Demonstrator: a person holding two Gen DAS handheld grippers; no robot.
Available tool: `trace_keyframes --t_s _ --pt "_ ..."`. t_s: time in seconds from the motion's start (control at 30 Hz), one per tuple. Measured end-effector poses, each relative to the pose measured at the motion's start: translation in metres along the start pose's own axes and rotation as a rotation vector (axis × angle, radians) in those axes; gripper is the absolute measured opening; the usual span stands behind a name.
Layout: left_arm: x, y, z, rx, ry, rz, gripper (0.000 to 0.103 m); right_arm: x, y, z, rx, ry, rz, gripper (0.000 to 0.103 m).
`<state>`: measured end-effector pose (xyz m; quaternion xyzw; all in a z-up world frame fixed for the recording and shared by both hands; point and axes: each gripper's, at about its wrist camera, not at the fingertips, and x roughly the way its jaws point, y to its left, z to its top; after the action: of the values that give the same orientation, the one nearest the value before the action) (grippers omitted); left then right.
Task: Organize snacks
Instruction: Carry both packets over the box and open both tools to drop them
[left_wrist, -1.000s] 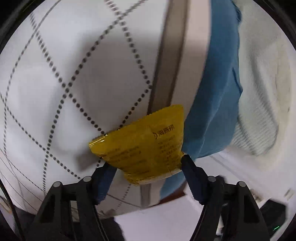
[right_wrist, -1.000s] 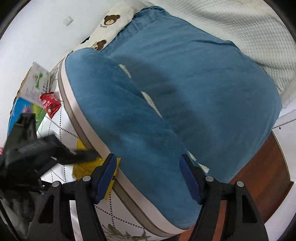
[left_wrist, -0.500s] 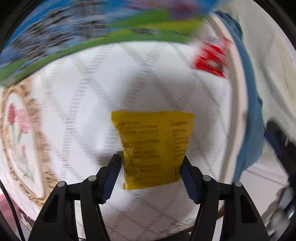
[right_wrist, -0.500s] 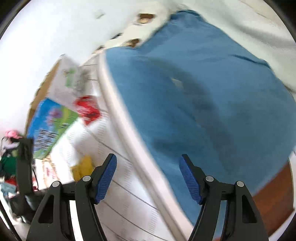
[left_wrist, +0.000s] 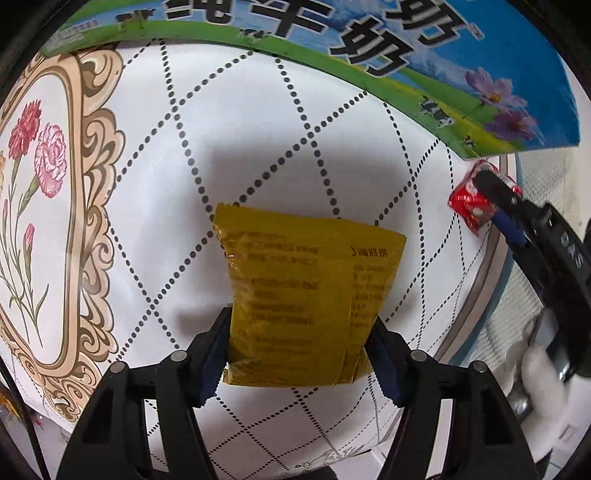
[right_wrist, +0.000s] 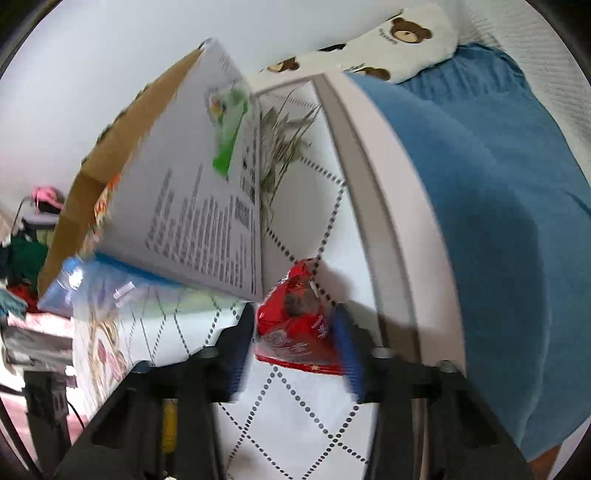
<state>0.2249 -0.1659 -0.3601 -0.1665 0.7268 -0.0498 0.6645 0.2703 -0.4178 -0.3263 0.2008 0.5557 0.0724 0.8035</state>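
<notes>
A white quilted mattress (left_wrist: 295, 155) with a dotted diamond pattern serves as the landmark. At its left edge a printed floral panel (left_wrist: 40, 206) in a scrolled frame is seen. Over the middle of the mattress, the yellow snack packet (left_wrist: 303, 291) is held at its lower sides between the blue pads of the left gripper (left_wrist: 297, 354); the jaws are opening at this moment, though the pads are still seen against the packet. Along the far side of the mattress a printed carton (left_wrist: 369, 55) with blue sky, green grass and purple flowers is stood; in the right wrist view its top is seen open, the brown inside showing (right_wrist: 110, 155). Just beside the carton's right corner, near the mattress's right edge, the red snack packet (right_wrist: 295, 321) lies on the mattress and is clamped between the pads of the right gripper (right_wrist: 295, 343), whose jaws are closed on it. Beyond the mattress's right edge, a blue blanket (right_wrist: 498, 221) and a bear-print pillow (right_wrist: 399, 48) are seen.
</notes>
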Motion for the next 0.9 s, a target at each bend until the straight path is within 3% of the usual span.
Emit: trace_keyframes --t_s 0.3,0.43,0.53,0.77,0.9 --pt "0.017 -0.041 -0.001 0.142 -0.06 0.122 0.067 -0.019 0.011 -0.073 -0.097 0.107 0.014 0.041" --pt "0.017 -0.06 -0.021 0.196 -0.098 0.143 0.049 -0.023 0.011 -0.103 -0.096 0.137 0.03 0.041" --pt "0.001 -0.059 -0.022 0.222 -0.118 0.139 0.046 -0.027 0.012 -0.113 -0.078 0.138 0.056 0.041" --pt "-0.074 -0.062 -0.03 0.221 -0.227 0.03 0.045 -0.065 0.033 -0.095 -0.084 0.061 0.129 0.041" --pt "-0.129 -0.064 -0.013 0.219 -0.312 -0.019 0.046 -0.097 0.054 -0.065 -0.109 -0.01 0.18 0.041"
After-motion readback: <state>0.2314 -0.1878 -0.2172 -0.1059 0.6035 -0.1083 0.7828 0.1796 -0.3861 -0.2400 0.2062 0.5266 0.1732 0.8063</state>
